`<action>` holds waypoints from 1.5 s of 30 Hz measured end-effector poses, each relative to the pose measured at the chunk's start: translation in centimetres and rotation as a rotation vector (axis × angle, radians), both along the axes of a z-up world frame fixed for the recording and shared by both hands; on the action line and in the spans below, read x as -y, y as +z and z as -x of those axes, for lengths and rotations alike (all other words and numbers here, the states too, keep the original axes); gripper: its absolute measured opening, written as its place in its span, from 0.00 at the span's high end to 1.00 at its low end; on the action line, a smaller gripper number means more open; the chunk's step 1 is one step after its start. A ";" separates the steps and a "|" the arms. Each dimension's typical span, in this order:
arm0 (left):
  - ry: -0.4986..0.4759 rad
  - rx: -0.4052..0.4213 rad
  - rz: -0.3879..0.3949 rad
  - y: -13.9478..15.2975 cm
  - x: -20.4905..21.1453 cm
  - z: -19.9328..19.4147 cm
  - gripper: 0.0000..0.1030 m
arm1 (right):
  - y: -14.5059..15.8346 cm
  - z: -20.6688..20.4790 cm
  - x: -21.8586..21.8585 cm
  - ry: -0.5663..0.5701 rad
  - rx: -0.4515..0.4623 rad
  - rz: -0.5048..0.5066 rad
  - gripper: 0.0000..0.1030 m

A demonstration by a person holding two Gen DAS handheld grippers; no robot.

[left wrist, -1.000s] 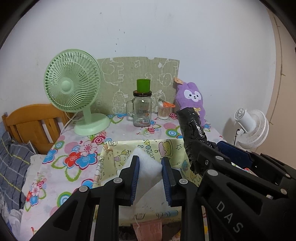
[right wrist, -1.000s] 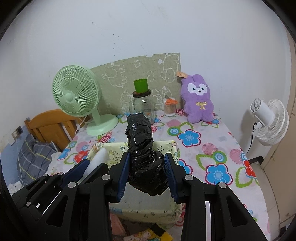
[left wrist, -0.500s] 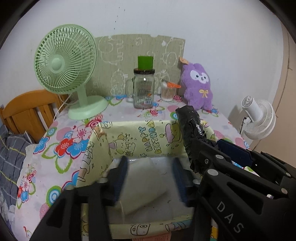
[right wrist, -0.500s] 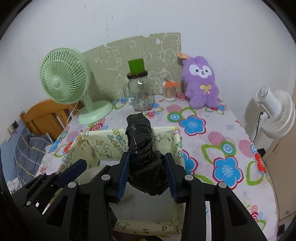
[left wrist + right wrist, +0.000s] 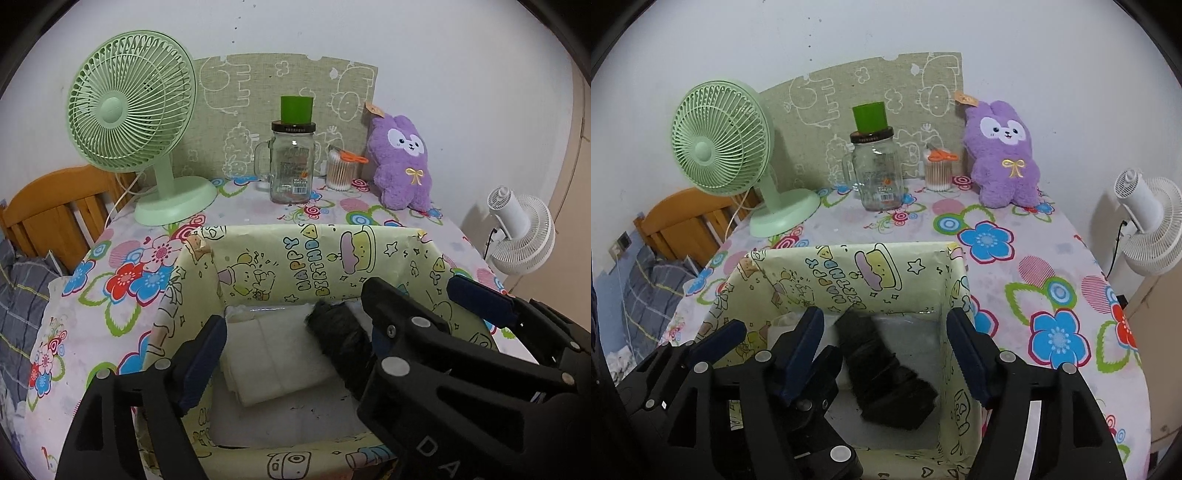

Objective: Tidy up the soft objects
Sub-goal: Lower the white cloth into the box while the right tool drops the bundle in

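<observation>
A yellow-green birthday-print box [image 5: 332, 254] stands on the floral table. On its floor lie a folded white cloth [image 5: 273, 354] and, to its right, a black wrapped bundle [image 5: 340, 339]. My left gripper [image 5: 291, 347] hangs over the cloth with its jaws opening and nothing pressed between them; its right finger is mostly hidden behind the right gripper. In the right wrist view my right gripper [image 5: 886, 347] is also opening, and the black bundle [image 5: 886, 373] lies loose below it inside the box [image 5: 849, 273]. A purple plush rabbit [image 5: 402, 162] sits at the back right.
A green desk fan [image 5: 129, 110] stands at the back left. Beside it are a glass jar with a green cup on top [image 5: 291, 166] and a tub of cotton swabs [image 5: 340, 170]. A white fan [image 5: 521, 229] is off the table's right, a wooden chair [image 5: 48, 206] off its left.
Both grippers sank toward the box and opened. The white cloth left the left jaws and the black bundle left the right jaws; both now lie on the box floor.
</observation>
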State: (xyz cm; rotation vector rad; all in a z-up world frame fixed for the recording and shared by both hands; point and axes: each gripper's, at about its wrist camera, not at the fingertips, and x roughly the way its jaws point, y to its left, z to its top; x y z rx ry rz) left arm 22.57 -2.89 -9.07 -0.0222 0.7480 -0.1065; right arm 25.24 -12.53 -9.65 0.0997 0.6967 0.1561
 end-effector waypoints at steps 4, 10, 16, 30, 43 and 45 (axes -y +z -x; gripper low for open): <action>0.000 0.005 -0.002 0.3 0.1 0.3 0.19 | 0.2 0.1 0.0 -0.002 0.002 0.002 0.29; -0.001 0.028 0.000 1.2 0.0 1.2 0.16 | 1.0 1.0 0.0 -0.016 0.027 0.007 0.19; 0.000 0.045 0.003 2.1 -0.1 2.1 0.13 | 2.2 2.2 0.1 -0.016 0.052 0.005 0.18; 0.007 0.102 -0.009 4.4 0.0 4.9 0.02 | 4.4 5.3 0.0 -0.016 0.099 0.021 0.14; -0.005 0.152 -0.008 6.2 0.1 8.2 0.00 | 6.2 8.9 0.1 -0.018 0.149 0.030 0.04; -0.010 0.158 -0.006 6.4 0.2 8.8 0.00 | 6.5 9.4 0.1 -0.020 0.157 0.031 0.02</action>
